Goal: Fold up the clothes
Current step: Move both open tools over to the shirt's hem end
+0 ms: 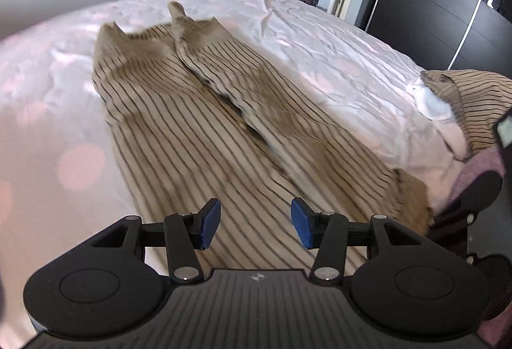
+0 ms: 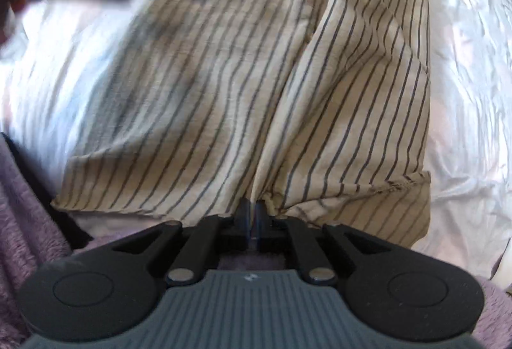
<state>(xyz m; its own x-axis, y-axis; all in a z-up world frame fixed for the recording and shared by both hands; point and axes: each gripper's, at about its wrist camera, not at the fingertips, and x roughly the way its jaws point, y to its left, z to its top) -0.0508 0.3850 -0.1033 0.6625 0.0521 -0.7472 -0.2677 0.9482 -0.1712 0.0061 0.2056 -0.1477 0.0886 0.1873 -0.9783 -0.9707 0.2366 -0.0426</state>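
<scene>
Along the bed (image 1: 320, 38), striped trousers (image 1: 198, 112) stretch away from the gaping left gripper (image 1: 256, 229); right gripper (image 2: 252, 221) pinches their near hem.

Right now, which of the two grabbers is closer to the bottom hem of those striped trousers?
Right. The right gripper is shut on the striped trousers at the hem; the left gripper is open, above the fabric farther up.
</scene>
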